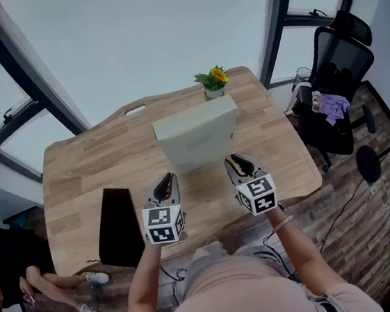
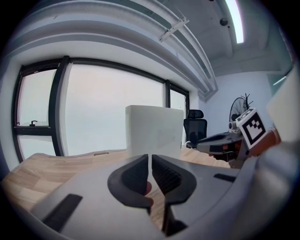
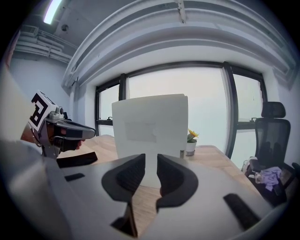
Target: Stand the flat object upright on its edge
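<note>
My left claw [image 1: 165, 187] is sitting all but closed and my right claw [image 1: 240, 167] is gaping narrowly, both empty, just short of the white panel [image 1: 197, 137], which is standing upright on its edge mid-table [image 1: 78, 173], seemingly needing no support.

Pale wooden table [image 1: 71, 173] bearing a small white pot with a yellow flower [image 1: 213, 82] at its far edge and a black rectangular pad [image 1: 119, 223] lying flat near the front left corner. To the right, on the dark plank floor [image 1: 357, 224], a black office chair [image 1: 340, 51] with purple cloth [image 1: 334, 106] heaped on the seat. Beyond the table, large dark-framed windows [image 1: 139, 32].
</note>
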`<act>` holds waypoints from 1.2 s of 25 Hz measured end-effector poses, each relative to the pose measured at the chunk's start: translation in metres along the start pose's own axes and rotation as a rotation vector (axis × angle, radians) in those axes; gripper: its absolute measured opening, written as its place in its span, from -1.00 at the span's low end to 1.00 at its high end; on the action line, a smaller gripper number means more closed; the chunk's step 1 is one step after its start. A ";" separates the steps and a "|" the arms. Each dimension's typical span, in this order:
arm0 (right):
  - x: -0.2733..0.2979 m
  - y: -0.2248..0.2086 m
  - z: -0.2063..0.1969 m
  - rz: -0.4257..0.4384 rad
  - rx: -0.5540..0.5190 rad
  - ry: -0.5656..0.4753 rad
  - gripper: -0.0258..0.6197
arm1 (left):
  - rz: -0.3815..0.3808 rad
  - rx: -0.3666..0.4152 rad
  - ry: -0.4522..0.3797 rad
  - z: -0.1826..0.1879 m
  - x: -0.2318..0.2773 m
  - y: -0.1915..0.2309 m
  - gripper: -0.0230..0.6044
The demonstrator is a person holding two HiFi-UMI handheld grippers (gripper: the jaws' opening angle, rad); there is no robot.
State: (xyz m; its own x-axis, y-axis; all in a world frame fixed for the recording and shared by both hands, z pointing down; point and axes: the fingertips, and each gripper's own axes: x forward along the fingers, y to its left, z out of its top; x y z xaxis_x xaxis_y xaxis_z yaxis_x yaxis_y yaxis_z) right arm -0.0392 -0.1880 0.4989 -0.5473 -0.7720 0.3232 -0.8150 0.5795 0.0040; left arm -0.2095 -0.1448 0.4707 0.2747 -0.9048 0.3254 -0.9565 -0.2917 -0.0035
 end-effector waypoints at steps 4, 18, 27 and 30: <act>-0.011 -0.003 0.003 0.006 -0.001 -0.017 -0.79 | 0.019 -0.009 -0.007 0.003 -0.005 -0.012 -0.86; -0.048 -0.002 0.012 0.042 -0.007 -0.089 -0.92 | 0.090 -0.031 -0.060 0.019 -0.033 -0.044 -0.88; -0.083 0.006 0.031 0.083 -0.013 -0.173 -0.92 | 0.105 -0.022 -0.082 0.028 -0.057 -0.069 -0.89; -0.098 0.009 0.038 0.095 -0.026 -0.198 -0.92 | 0.108 -0.016 -0.095 0.035 -0.067 -0.081 -0.89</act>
State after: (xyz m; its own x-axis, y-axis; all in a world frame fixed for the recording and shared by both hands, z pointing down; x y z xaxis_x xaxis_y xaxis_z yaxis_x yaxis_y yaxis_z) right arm -0.0004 -0.1167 0.4314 -0.6504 -0.7482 0.1310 -0.7540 0.6568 0.0080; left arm -0.1472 -0.0712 0.4156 0.1778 -0.9562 0.2326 -0.9822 -0.1870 -0.0179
